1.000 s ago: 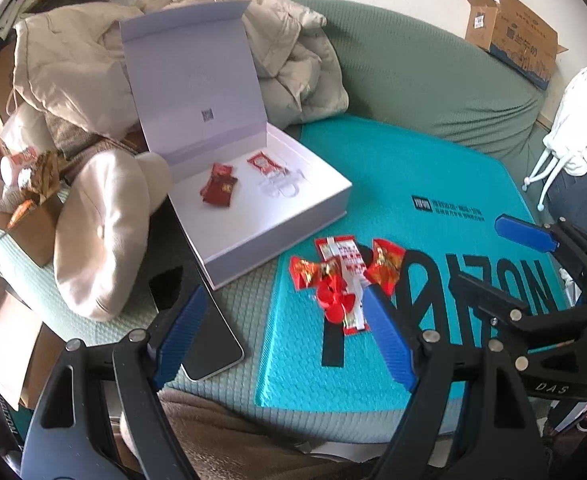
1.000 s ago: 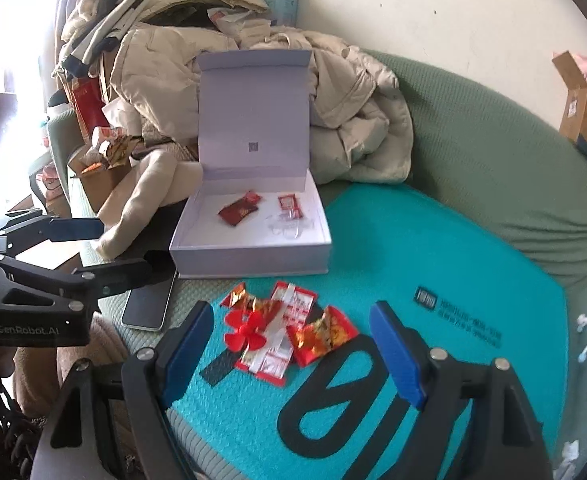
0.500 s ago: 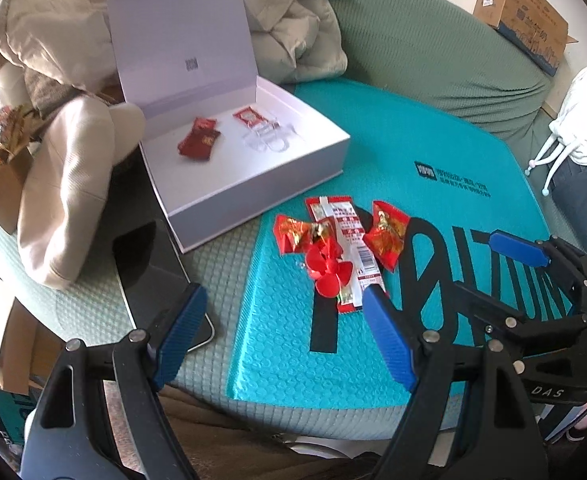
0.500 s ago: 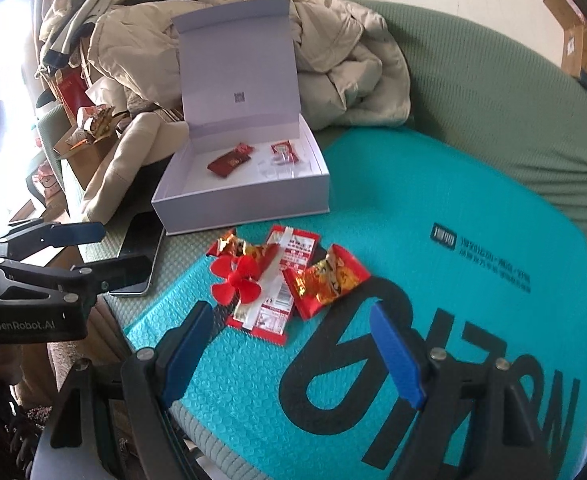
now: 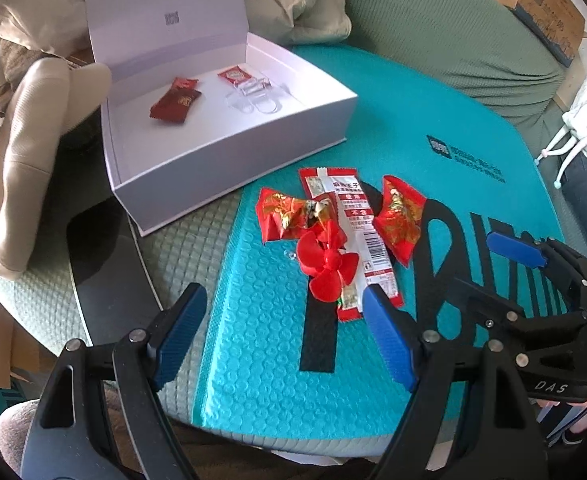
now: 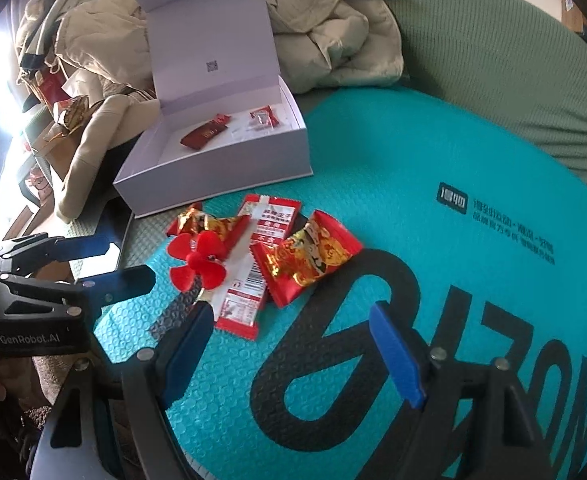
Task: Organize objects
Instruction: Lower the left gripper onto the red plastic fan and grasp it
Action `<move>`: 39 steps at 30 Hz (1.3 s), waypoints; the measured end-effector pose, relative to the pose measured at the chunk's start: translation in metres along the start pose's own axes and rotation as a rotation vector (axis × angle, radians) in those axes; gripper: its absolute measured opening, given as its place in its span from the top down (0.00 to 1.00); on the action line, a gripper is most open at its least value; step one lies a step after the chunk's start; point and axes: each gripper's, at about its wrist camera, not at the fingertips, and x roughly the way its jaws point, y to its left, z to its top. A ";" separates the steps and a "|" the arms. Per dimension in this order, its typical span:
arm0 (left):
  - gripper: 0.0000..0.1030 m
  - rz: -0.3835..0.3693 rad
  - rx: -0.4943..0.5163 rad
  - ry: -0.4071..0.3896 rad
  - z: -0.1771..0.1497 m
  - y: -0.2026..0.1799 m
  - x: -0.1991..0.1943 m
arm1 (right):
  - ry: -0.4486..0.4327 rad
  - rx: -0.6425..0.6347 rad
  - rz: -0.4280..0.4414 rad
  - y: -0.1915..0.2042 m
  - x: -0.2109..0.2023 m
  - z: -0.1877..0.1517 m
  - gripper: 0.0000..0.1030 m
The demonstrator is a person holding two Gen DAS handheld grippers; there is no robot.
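Few items sitting in white box (image 5: 229,128) already; red snack pile (image 5: 333,232) w/ flower waiting outside, both grippers' jaws spread, empty.

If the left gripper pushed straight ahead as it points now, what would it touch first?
Probably the red plastic propeller, lying on the long snack packet ahead of the open left gripper. Depth is uncertain; it might first brush the teal bubble mailer.

Teal bubble-textured mat (image 5: 253,360) with big black letters. On it, a bright red flower (image 5: 325,264), a red-and-white snack packet (image 5: 349,232) with a barcode, and red candy wrappers (image 6: 309,256) printed in gold. The box (image 5: 229,152) is white; the couch cover (image 6: 493,64) is ribbed green.
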 end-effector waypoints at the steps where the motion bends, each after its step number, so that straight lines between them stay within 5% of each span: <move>1: 0.23 -0.005 -0.002 0.005 0.001 0.000 0.003 | 0.001 0.001 0.003 -0.001 0.002 0.001 0.21; 17: 0.25 -0.055 -0.030 0.045 0.015 0.004 0.039 | 0.026 0.130 0.076 -0.025 0.040 0.032 0.21; 24: 0.25 -0.070 -0.034 0.047 0.015 0.006 0.047 | 0.087 0.185 0.012 -0.031 0.068 0.043 0.21; 28: 0.34 -0.085 -0.037 0.027 0.015 0.007 0.047 | 0.105 0.198 0.011 -0.035 0.076 0.040 0.22; 35: 0.45 -0.112 -0.025 0.005 0.017 0.005 0.048 | 0.107 0.177 0.037 -0.036 0.076 0.033 0.56; 39: 0.58 -0.116 -0.006 -0.013 0.018 0.001 0.047 | 0.102 0.172 0.052 -0.038 0.072 0.028 0.65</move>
